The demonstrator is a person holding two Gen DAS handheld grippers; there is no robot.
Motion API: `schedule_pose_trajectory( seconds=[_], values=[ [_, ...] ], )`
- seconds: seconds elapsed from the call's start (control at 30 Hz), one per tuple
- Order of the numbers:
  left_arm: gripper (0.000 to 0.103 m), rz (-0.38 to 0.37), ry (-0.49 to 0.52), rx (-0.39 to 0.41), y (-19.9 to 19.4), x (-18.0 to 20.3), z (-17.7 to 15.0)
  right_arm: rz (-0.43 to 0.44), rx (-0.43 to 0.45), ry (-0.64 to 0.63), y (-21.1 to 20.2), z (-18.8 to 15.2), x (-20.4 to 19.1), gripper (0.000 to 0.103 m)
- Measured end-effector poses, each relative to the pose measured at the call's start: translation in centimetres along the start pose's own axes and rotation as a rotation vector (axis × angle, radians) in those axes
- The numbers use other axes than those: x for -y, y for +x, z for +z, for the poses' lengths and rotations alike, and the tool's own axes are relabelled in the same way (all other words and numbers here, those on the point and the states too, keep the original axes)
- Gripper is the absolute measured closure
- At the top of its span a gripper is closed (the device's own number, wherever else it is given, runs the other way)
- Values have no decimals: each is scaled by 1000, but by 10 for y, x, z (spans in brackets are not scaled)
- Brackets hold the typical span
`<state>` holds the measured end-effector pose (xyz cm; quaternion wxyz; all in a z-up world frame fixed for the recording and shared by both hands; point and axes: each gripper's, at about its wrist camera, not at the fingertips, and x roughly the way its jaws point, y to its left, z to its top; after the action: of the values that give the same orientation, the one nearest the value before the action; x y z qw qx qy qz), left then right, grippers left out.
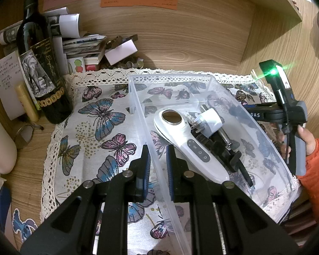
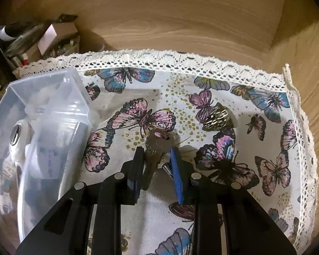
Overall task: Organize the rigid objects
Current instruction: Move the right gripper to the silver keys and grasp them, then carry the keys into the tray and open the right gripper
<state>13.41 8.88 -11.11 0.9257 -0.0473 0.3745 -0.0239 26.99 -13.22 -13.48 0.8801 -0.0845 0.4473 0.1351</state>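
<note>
A clear plastic bin (image 1: 138,97) stands on the butterfly cloth. Inside lie a white handheld device (image 1: 187,146), a white plug adapter (image 1: 210,120) and some black parts. My left gripper (image 1: 157,161) is shut on the bin's near left wall, one finger inside and one outside. In the right wrist view a bunch of keys (image 2: 157,142) lies on the cloth just right of the bin (image 2: 49,97). My right gripper (image 2: 157,157) is shut on the keys, with both pads against them. A small brass-coloured thimble-like piece (image 2: 218,116) sits beyond the keys.
A dark wine bottle (image 1: 40,63), stacked papers (image 1: 78,46) and a lip-balm tube (image 1: 27,104) crowd the back left. Glasses (image 1: 25,133) lie by the cloth's left edge. Wooden walls close in at the back and right. A hand in an orange sleeve (image 1: 314,163) holds the right gripper.
</note>
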Motion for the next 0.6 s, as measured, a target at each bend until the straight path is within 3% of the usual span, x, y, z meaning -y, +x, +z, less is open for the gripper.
schedule_pose_trajectory(
  seconds=[0.2, 0.43, 0.6],
  values=[
    [90, 0, -1, 1, 0, 1, 0, -1, 82, -33, -39, 2, -8, 80],
    [90, 1, 1, 0, 0, 1, 0, 57, 215, -81, -98, 12, -24, 80],
    [90, 1, -1, 1, 0, 1, 0, 87, 284, -141, -118, 14, -46, 80]
  ],
)
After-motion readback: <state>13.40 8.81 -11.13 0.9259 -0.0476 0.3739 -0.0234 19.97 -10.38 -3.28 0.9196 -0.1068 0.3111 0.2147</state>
